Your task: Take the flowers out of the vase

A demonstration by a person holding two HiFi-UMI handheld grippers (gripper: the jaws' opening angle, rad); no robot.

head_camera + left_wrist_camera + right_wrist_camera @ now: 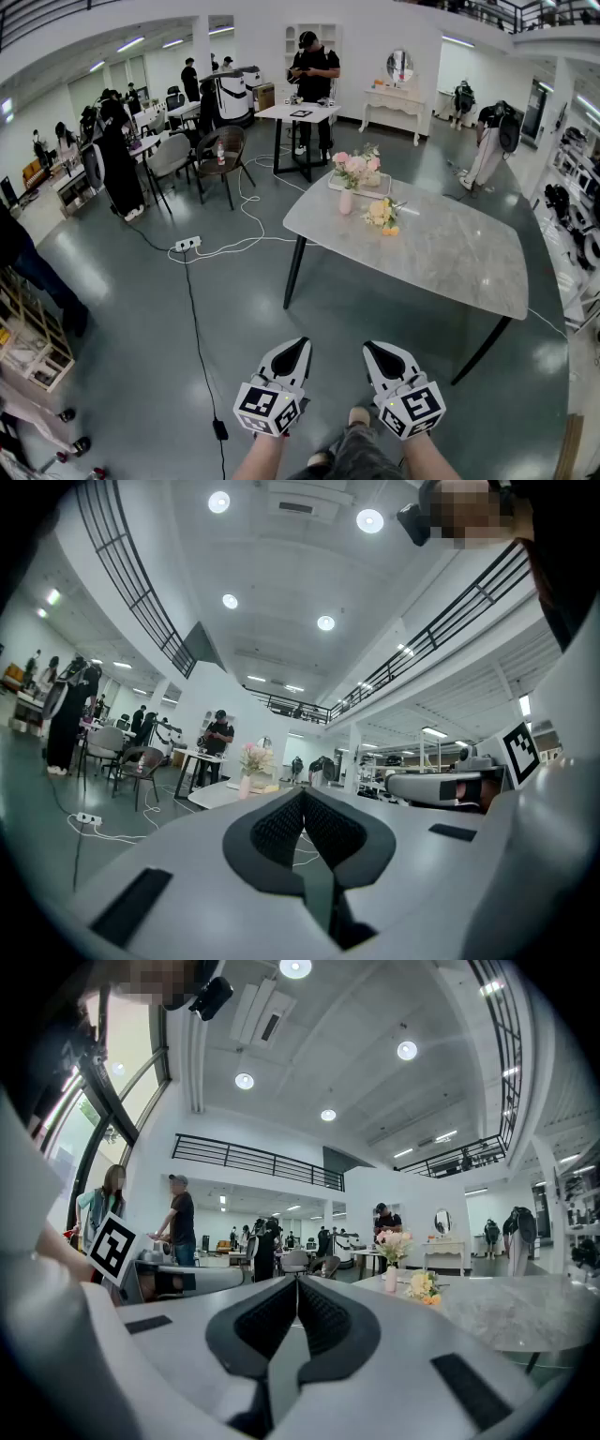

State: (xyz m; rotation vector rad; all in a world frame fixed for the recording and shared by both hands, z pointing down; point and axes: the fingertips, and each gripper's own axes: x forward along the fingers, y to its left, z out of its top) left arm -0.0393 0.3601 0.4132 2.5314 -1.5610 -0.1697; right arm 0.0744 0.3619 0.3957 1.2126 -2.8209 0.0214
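Holding both tools low ahead of your legs, you have the left gripper [301, 340] and the right gripper [367, 345] level and side by side. Each has its jaws pressed together on nothing. That reads as a carrying pose. You are not at work yet, and the jaws must spread before either can take a stem.

Bare floor [375, 300] lies between you and the surface [450, 262], so the walk up looks free. A white cable [239, 234] and its power strip [187, 244] trail away left of the near leg, apart from a straight approach.

The flowers [356, 167] stand upright in the small pink vase [346, 202] toward the surface's far left end, close to its edge, with a white tray [377, 187] just behind. A yellow bunch [382, 214] lies flat just beside the vase, toward the middle. With the vase so near the edge, a sideways tug could tip it off, so I'd lift the stems straight up, perhaps steadying the vase with the other gripper. The wide bare slab to the right gives room to lay them down.

People [314, 66], chairs and other tables stand well beyond.
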